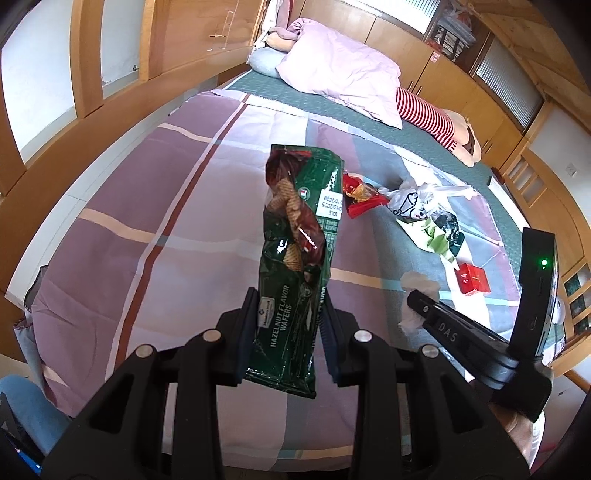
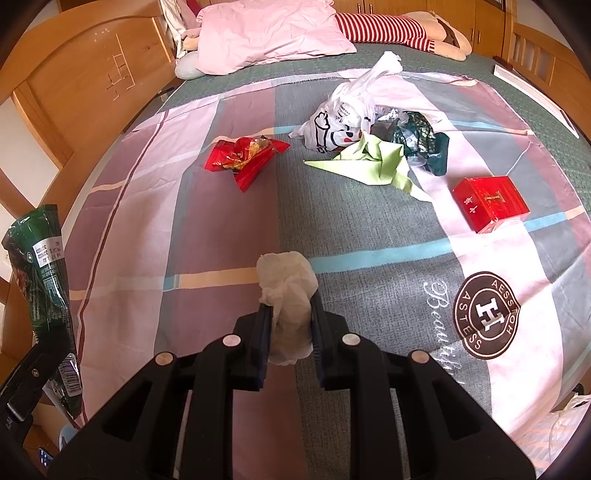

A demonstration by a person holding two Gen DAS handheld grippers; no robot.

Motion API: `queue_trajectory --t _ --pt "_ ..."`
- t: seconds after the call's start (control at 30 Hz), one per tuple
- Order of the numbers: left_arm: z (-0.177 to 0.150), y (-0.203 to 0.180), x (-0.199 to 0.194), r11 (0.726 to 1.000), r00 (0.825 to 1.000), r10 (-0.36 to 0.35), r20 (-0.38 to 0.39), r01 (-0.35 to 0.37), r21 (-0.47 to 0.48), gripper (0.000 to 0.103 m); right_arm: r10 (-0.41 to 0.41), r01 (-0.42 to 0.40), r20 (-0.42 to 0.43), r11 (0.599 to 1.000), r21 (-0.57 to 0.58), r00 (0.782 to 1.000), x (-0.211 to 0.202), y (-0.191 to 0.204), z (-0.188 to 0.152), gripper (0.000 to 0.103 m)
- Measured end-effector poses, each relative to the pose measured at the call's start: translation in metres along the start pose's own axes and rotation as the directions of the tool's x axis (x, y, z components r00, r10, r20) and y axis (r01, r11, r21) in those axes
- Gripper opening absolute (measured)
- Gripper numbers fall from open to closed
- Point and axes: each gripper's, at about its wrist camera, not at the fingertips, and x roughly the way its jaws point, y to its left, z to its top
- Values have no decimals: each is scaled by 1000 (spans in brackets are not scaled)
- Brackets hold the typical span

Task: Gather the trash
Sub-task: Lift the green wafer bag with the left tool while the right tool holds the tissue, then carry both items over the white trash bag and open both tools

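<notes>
Nearest the left wrist camera, the left gripper (image 1: 288, 328) is clamped on the lower part of a green wafer packet (image 1: 299, 236), its pads pressing both sides. The packet stands up out of the jaws, lifted clear of the bedspread (image 1: 147, 206), with its crumpled top toward the pillows.

The right gripper (image 2: 291, 325) is closed almost fully on a crumpled white tissue (image 2: 286, 284). The wad bulges above and below the pads and is held over the grey band of the bedspread. In the left view the same tissue shows at the tip of the right gripper, just right of the packet.

Beyond the two grippers, the rest of the trash lies on the bedspread. A red box (image 2: 489, 203) sits to the right, apart from the others. Further back a light green paper (image 2: 373, 166) lies spread out, touching a dark green wrapper (image 2: 424, 144) and a white plastic bag (image 2: 347, 114) with a cartoon print. Whether the bag holds anything is hard to tell from here. To the left of that heap, a red crinkled wrapper (image 2: 245, 157) lies by itself.

At the far end of the bed rests a pink pillow (image 2: 266, 33), with a red-and-white striped plush toy (image 2: 388, 26) lying beside it. Wooden cabinets (image 1: 443, 85) line the wall behind the bed.
</notes>
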Motion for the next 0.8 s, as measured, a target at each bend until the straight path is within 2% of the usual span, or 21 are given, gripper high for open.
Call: queue_trajectory --t 0.13,0.23,0.33,0.43,0.57,0.63,0.73,0.8 --pt "1 -1 -1 1000 1000 -22 6 22 4 33 5 -5 30 1000 20 1000 -5 -4 1 20" --pt "2 -3 2 998 998 -55 -2 55 5 33 37 -43 77 996 75 996 -19 -16 3 21" --pt "1 -8 5 987 987 -159 -37 159 -1 33 65 -76 112 992 96 992 -47 -31 4 20" --pt "0 -20 5 967 966 -252 -57 254 28 33 94 -107 141 991 84 985 -91 -53 1 20" --pt "-5 -45 0 917 917 -390 -85 395 60 32 121 -136 164 987 87 979 -157 -100 -19 20" --pt "-11 -63 -6 885 886 -449 -114 459 83 32 88 -106 175 990 97 981 -191 -135 -42 20" --pt "-29 -104 -21 818 835 -526 -160 548 172 32 10 -26 153 994 107 988 -221 -179 -78 20" --pt "-51 -139 -31 740 772 -589 -237 634 225 33 -82 69 86 988 139 993 -234 -214 -111 24"
